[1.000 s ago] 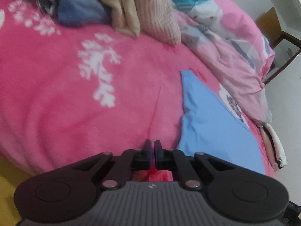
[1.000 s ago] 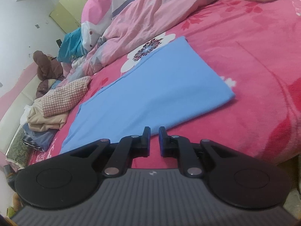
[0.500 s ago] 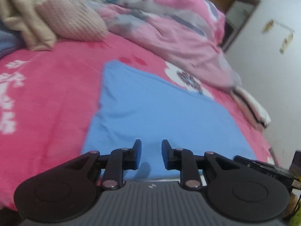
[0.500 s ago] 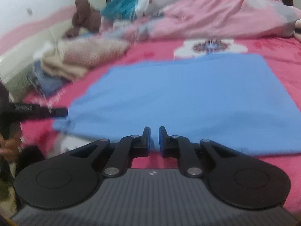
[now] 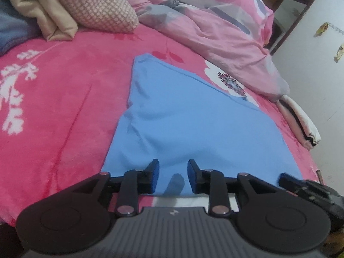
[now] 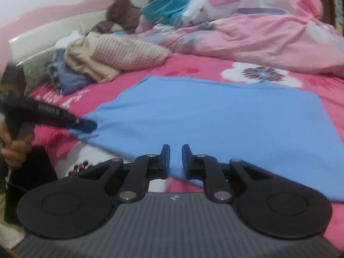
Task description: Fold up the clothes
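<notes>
A blue garment (image 5: 193, 120) lies spread flat on the pink floral bed cover (image 5: 60, 99), filling the centre and lower right of the left wrist view and the middle of the right wrist view. In the left wrist view the left gripper (image 5: 171, 175) sits at the bottom centre with its jaws parted wide, their tips over the near hem of the blue cloth; nothing lies between them, and whether they touch the fabric cannot be told. In the right wrist view the right gripper (image 6: 175, 158) at the lower centre has its jaws only a narrow gap apart, empty, just over the near edge of the same garment. At the left of that view the other gripper reaches in as a dark blurred bar whose tip meets the garment's near left corner, with a hand (image 6: 15, 146) holding it at the left edge. A pile of folded clothes (image 5: 71, 8), beige and checked, sits at the upper left of the left wrist view, and a rumpled pink duvet (image 5: 225, 34) fills the upper right.
</notes>
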`<act>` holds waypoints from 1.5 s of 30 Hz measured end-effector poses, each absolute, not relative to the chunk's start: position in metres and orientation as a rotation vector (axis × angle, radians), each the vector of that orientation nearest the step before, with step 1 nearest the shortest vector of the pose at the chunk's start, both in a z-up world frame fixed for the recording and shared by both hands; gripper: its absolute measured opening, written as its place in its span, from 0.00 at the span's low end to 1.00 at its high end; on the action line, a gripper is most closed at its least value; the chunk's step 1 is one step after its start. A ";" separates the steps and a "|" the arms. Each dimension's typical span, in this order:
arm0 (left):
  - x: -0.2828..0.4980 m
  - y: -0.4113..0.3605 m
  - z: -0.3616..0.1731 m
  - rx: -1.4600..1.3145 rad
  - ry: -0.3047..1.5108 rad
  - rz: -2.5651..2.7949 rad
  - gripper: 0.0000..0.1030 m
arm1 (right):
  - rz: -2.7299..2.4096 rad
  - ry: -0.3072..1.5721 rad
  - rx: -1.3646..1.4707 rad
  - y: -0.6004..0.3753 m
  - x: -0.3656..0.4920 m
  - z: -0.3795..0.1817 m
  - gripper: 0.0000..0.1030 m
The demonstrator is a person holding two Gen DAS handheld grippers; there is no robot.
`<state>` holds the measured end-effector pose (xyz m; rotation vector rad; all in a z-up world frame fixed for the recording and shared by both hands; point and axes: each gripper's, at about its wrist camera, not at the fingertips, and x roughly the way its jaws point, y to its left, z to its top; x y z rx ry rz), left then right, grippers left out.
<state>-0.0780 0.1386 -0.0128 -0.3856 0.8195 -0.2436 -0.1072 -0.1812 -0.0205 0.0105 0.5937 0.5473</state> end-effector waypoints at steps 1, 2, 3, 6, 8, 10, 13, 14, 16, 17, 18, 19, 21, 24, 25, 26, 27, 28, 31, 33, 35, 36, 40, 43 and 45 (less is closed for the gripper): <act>-0.079 0.136 -0.010 -0.369 0.814 -0.239 0.34 | 0.549 0.628 0.004 -0.179 -0.107 -0.030 0.11; -0.079 0.133 -0.008 -0.356 0.811 -0.242 0.35 | 0.548 0.665 -0.002 -0.176 -0.106 -0.041 0.11; -0.079 0.130 -0.006 -0.343 0.809 -0.247 0.37 | 0.550 0.666 0.006 -0.179 -0.111 -0.042 0.11; -0.075 0.116 -0.002 -0.305 0.801 -0.283 0.41 | 0.548 0.669 0.037 -0.192 -0.123 -0.041 0.12; -0.072 0.104 -0.001 -0.276 0.797 -0.316 0.43 | 0.539 0.686 0.065 -0.203 -0.127 -0.033 0.12; -0.069 0.089 -0.003 -0.247 0.800 -0.350 0.44 | 0.485 0.644 0.052 -0.216 -0.123 -0.022 0.12; -0.064 0.067 -0.007 -0.213 0.812 -0.392 0.44 | 0.389 0.616 0.030 -0.238 -0.110 -0.014 0.13; -0.064 0.062 -0.008 -0.207 0.815 -0.400 0.44 | 0.355 0.614 0.022 -0.246 -0.104 -0.013 0.13; -0.063 0.051 -0.011 -0.196 0.818 -0.416 0.44 | 0.283 0.678 -0.039 -0.257 -0.098 -0.021 0.13; -0.064 0.048 -0.012 -0.193 0.817 -0.424 0.44 | 0.246 0.710 -0.071 -0.263 -0.095 -0.025 0.14; -0.064 0.046 -0.012 -0.189 0.815 -0.433 0.44 | 0.245 0.729 -0.072 -0.270 -0.098 -0.027 0.14; -0.065 0.044 -0.013 -0.183 0.815 -0.441 0.44 | 0.248 0.745 -0.070 -0.277 -0.101 -0.029 0.14; -0.066 0.043 -0.012 -0.170 0.811 -0.459 0.44 | 0.246 0.789 -0.045 -0.293 -0.111 -0.024 0.14; -0.067 0.040 -0.010 -0.158 0.803 -0.494 0.45 | 0.215 0.776 -0.046 -0.304 -0.117 -0.009 0.15; -0.067 0.039 -0.010 -0.160 0.801 -0.510 0.45 | 0.212 0.746 -0.035 -0.306 -0.114 -0.003 0.15; -0.066 0.036 -0.010 -0.161 0.801 -0.524 0.45 | 0.210 0.715 -0.023 -0.308 -0.111 0.003 0.16; -0.064 0.032 -0.010 -0.160 0.802 -0.536 0.45 | 0.209 0.695 -0.019 -0.310 -0.105 0.004 0.16; -0.063 0.027 -0.011 -0.154 0.802 -0.547 0.45 | 0.209 0.676 -0.015 -0.312 -0.099 0.003 0.16; -0.059 0.015 -0.015 -0.135 0.802 -0.572 0.45 | 0.207 0.667 -0.011 -0.321 -0.081 -0.011 0.16; -0.058 0.011 -0.020 -0.124 0.802 -0.577 0.45 | 0.170 0.718 -0.008 -0.334 -0.081 -0.028 0.16; -0.058 0.010 -0.023 -0.118 0.796 -0.584 0.45 | 0.159 0.727 0.031 -0.349 -0.092 -0.034 0.15; -0.058 0.011 -0.025 -0.119 0.794 -0.590 0.45 | 0.165 0.721 0.039 -0.350 -0.088 -0.033 0.16; -0.056 0.018 -0.028 -0.159 0.797 -0.605 0.45 | 0.192 0.694 0.066 -0.352 -0.064 -0.028 0.16; -0.054 0.021 -0.029 -0.203 0.805 -0.599 0.45 | 0.212 0.673 0.085 -0.353 -0.046 -0.024 0.16; -0.054 0.022 -0.029 -0.216 0.806 -0.595 0.45 | 0.225 0.659 0.098 -0.354 -0.034 -0.022 0.16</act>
